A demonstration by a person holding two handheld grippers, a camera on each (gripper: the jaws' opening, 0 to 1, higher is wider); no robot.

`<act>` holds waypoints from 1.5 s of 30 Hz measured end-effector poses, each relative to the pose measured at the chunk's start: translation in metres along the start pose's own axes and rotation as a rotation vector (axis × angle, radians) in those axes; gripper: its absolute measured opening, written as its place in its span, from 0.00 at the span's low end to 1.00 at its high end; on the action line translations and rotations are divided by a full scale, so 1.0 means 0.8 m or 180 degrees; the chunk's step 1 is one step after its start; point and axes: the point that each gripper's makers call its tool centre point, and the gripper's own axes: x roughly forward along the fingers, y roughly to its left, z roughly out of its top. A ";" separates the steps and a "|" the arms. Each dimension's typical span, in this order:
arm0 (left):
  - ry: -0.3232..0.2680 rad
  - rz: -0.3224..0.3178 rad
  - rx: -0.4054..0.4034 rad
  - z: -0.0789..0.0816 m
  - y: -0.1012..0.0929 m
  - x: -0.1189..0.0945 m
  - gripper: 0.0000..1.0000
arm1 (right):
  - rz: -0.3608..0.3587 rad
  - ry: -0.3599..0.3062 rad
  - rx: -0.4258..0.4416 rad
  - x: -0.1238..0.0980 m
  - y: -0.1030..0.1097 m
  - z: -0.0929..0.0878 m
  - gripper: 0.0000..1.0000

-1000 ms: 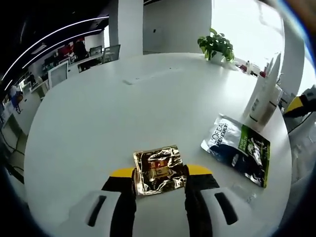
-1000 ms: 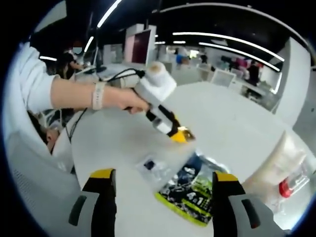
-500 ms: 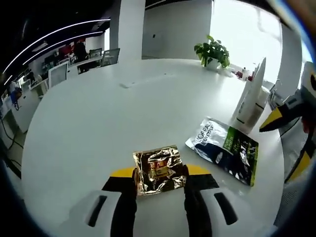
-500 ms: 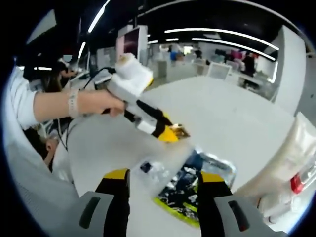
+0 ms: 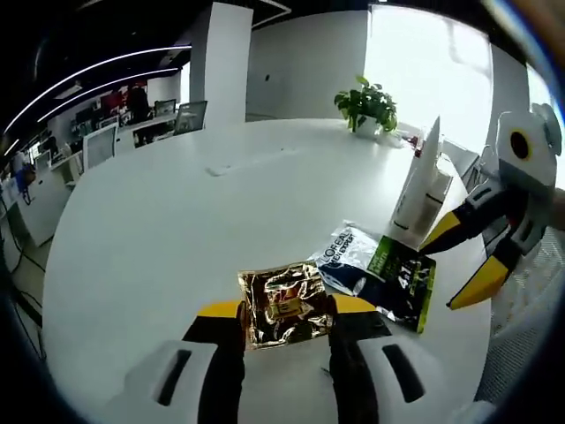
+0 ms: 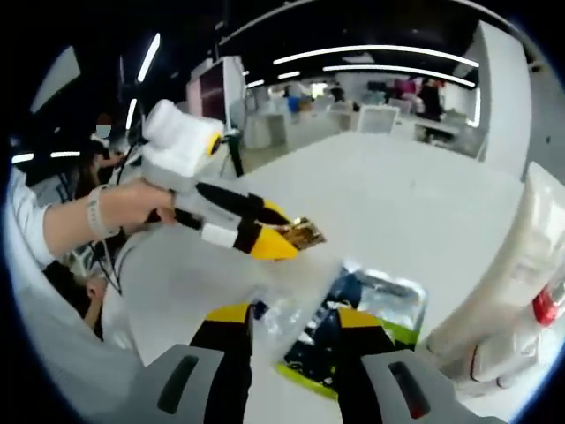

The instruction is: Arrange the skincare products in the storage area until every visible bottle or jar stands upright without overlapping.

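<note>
Since a second ago, right gripper (image 6: 287, 331) closed on clear sachet (image 6: 296, 296) above green pouch (image 5: 380, 274); left gripper (image 5: 284, 320) clamps gold sachet (image 5: 282, 303). Arranging barely begun.

A crinkled gold foil sachet (image 5: 284, 305) is held flat between two jaws above the white table. A dark blue and green printed sachet (image 5: 378, 276) lies flat on the table just beside it, partly overlapped in the right gripper view by a clear plastic packet (image 6: 296, 300) clamped between jaws. A white tube (image 5: 418, 194) stands upright behind the printed sachet, cap end down, close to it.
</note>
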 end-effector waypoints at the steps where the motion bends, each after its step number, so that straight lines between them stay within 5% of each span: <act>1: -0.0009 -0.0013 0.0013 0.001 -0.003 -0.002 0.31 | -0.0025 -0.0025 0.0041 -0.001 0.000 0.002 0.27; 22: -0.0196 -0.0295 0.0162 0.017 -0.067 -0.030 0.31 | 0.0073 -0.0314 0.0811 -0.005 -0.001 0.016 0.19; 45: -0.0429 -0.0493 0.0338 0.040 -0.103 -0.051 0.30 | 0.0367 -0.0593 0.1740 -0.014 -0.001 0.026 0.15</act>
